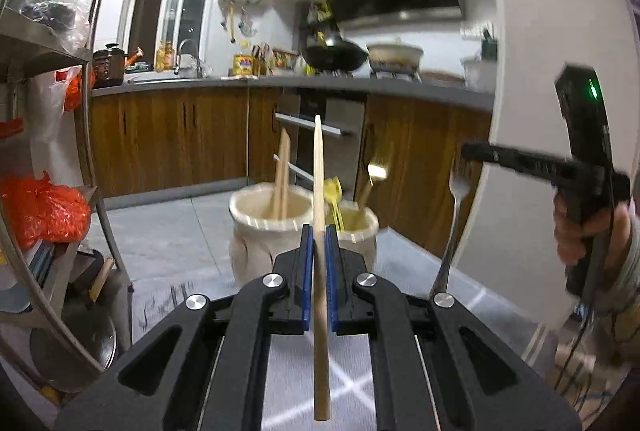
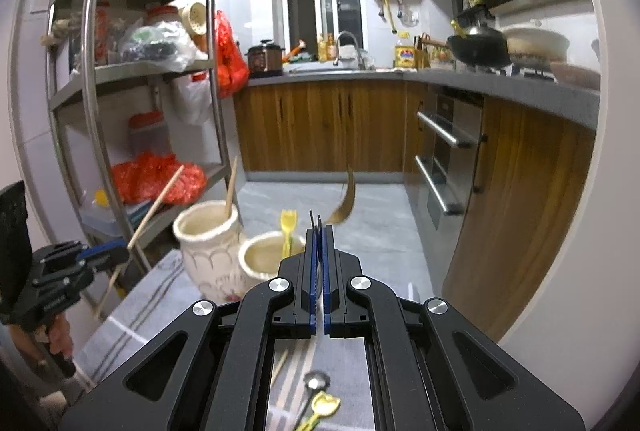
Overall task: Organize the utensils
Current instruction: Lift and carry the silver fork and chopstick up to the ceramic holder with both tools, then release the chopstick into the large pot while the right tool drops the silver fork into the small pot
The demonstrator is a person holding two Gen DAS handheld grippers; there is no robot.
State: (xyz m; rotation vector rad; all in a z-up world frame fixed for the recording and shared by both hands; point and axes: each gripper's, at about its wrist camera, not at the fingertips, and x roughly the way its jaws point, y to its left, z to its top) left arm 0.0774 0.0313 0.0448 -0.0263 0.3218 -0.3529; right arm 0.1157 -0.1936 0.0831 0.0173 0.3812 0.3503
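My left gripper (image 1: 319, 231) is shut on a wooden chopstick (image 1: 319, 199) that stands nearly upright in front of two cream ceramic jars. The taller jar (image 1: 256, 231) holds wooden chopsticks (image 1: 282, 175); the shorter jar (image 1: 360, 239) holds yellow utensils (image 1: 334, 195) and a golden spoon (image 1: 370, 179). My right gripper (image 2: 319, 229) is shut on a metal fork (image 2: 315, 221), seen edge-on; the fork shows in the left wrist view (image 1: 454, 215) to the right of the jars. The left gripper (image 2: 96, 255) with its chopstick (image 2: 154, 207) shows at the left of the right wrist view.
The jars (image 2: 208, 251) stand on a table with a grey striped cloth (image 2: 160, 295). A yellow utensil (image 2: 320, 407), a metal spoon (image 2: 316, 383) and a chopstick (image 2: 278, 367) lie on the cloth under my right gripper. A metal shelf rack (image 2: 132, 91) stands left; kitchen cabinets (image 2: 328, 123) behind.
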